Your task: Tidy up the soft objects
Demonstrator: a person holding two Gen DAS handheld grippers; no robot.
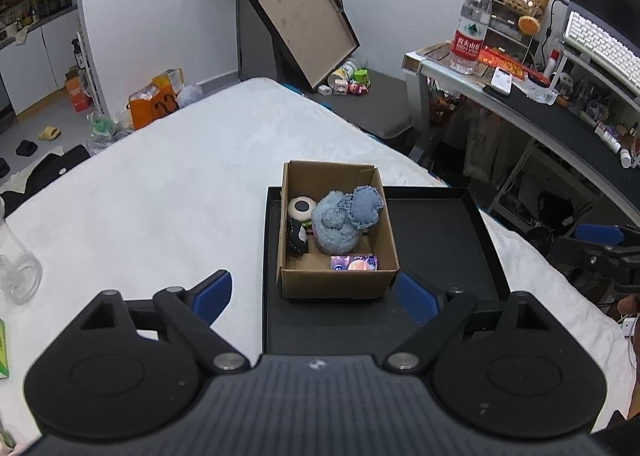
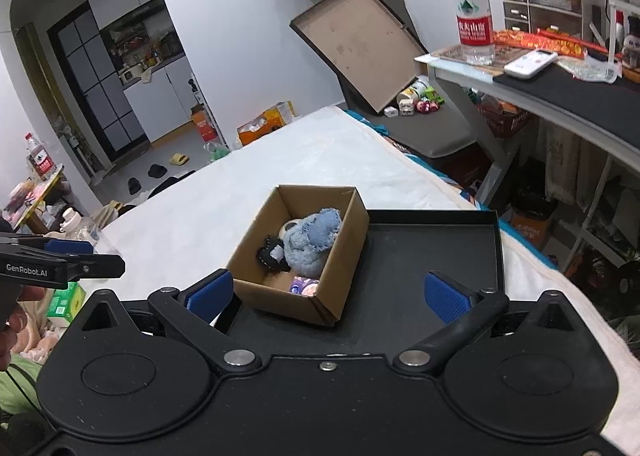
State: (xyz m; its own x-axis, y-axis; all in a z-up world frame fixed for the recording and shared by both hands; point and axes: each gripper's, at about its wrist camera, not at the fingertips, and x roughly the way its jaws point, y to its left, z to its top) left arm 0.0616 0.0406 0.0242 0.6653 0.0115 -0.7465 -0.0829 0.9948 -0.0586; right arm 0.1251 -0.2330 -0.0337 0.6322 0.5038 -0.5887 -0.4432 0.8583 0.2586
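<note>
An open cardboard box [image 1: 340, 284] stands at the left end of a black tray [image 1: 440, 240] on the white bed cover. Inside lie a blue plush toy [image 1: 340, 224], a black-and-white plush [image 1: 298, 230] and a purple packet [image 1: 354, 262]. My left gripper [image 1: 314, 294] hangs open above the box's near side, with nothing between its blue pads. In the right wrist view the box [image 2: 344, 240], blue plush [image 2: 310, 244] and tray [image 2: 432, 248] lie ahead. My right gripper [image 2: 327, 295] is open and empty, nearer than the box.
A clear glass jar [image 1: 16, 272] stands at the bed's left edge, and a green packet [image 2: 66, 304] lies near it. A desk with a water bottle [image 1: 472, 28] and keyboard runs along the right. A brown lid [image 1: 304, 20] leans on the far wall.
</note>
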